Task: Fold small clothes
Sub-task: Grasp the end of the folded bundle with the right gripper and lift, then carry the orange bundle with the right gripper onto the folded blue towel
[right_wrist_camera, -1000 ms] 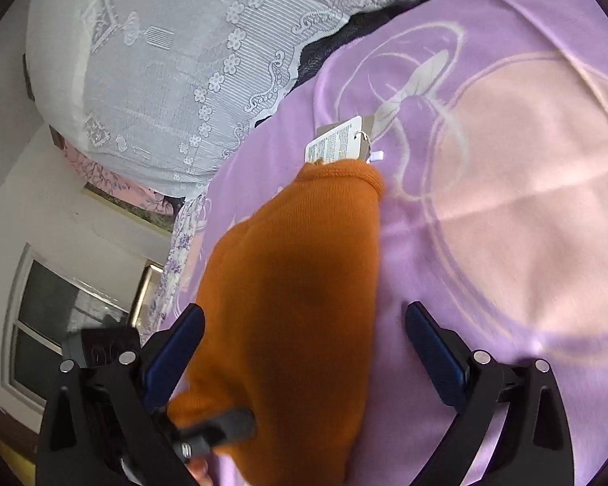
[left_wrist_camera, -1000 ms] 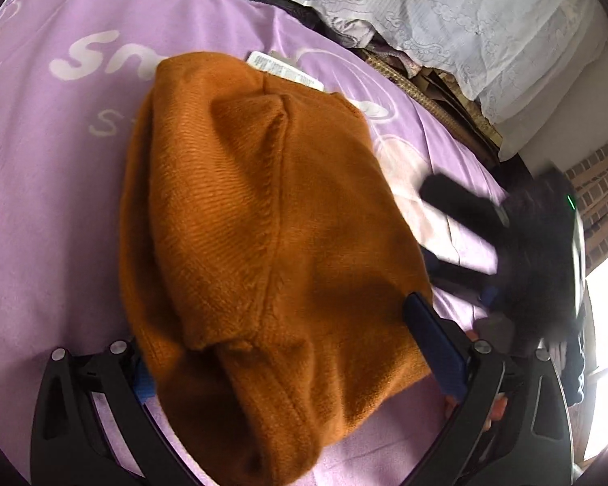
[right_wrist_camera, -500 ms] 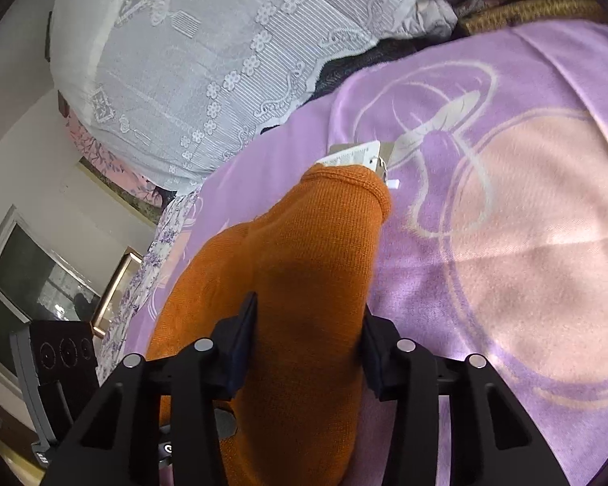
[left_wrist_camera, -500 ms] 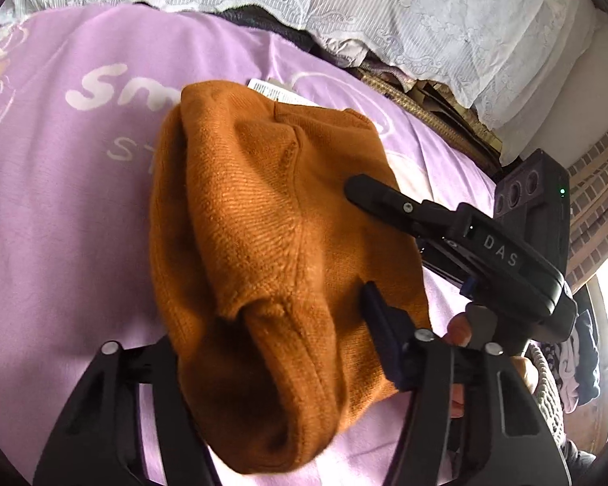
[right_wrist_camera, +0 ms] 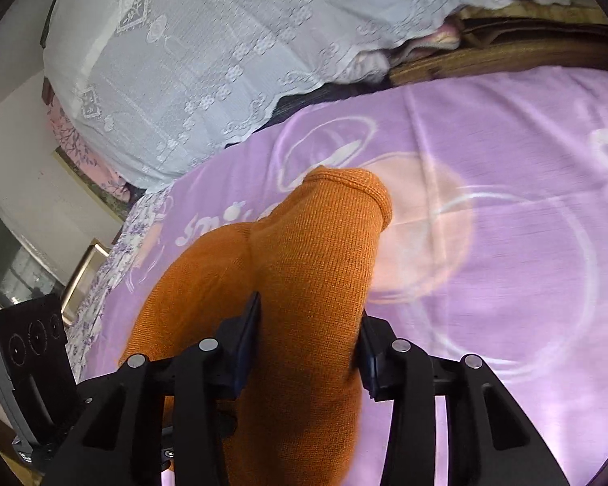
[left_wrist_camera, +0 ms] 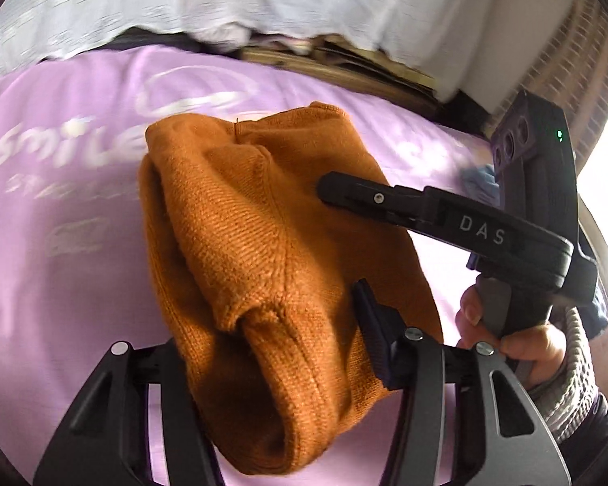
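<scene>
One orange knit garment (left_wrist_camera: 263, 267) is bunched into thick layers above the purple blanket (left_wrist_camera: 61, 291), so I judge the fold partly done. I am closing the left gripper (left_wrist_camera: 271, 348) and right gripper (right_wrist_camera: 308, 344), each clamping a fold of it. Laying flat remains.

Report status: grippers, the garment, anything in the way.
Left gripper and right gripper both closing on the orange knit garment, one bunched end each. Garment bundled over the purple blanket. Nothing seen blocking the fold.
</scene>
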`<state>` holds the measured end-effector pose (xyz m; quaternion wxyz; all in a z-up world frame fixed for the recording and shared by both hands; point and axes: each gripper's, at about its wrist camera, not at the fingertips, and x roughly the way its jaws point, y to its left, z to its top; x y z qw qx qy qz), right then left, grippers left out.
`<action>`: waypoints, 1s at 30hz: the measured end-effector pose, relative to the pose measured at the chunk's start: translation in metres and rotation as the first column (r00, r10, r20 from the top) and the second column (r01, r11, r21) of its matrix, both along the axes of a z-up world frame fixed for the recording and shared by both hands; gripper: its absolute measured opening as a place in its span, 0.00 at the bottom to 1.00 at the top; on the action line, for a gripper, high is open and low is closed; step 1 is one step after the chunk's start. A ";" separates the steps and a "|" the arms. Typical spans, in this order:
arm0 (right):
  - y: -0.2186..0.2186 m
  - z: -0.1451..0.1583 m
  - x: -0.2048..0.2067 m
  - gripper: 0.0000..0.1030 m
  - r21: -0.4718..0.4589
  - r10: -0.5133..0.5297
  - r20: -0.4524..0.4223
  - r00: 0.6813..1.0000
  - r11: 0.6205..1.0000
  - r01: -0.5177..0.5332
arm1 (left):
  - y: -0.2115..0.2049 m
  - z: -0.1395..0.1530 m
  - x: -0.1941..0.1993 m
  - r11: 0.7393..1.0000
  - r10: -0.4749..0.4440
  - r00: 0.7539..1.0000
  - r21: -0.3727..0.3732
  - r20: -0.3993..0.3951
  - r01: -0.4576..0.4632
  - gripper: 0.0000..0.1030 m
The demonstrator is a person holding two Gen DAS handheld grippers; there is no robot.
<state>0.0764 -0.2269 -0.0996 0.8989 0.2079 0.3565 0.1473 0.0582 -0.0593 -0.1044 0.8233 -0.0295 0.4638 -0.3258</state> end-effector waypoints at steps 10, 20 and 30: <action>-0.118 0.064 -0.077 0.40 -0.015 -0.193 0.075 0.978 0.981 0.194 | -0.119 0.057 -0.033 0.981 -0.190 0.978 -0.033 0.081 0.193 0.49; -0.232 0.125 -0.144 0.40 -0.026 -0.355 0.150 0.923 0.931 0.363 | -0.242 0.118 -0.056 0.933 -0.348 0.923 -0.035 0.165 0.358 0.49; -0.335 0.149 -0.172 0.40 -0.032 -0.485 0.181 0.856 0.867 0.498 | -0.355 0.135 -0.062 0.892 -0.440 0.882 -0.031 0.170 0.451 0.49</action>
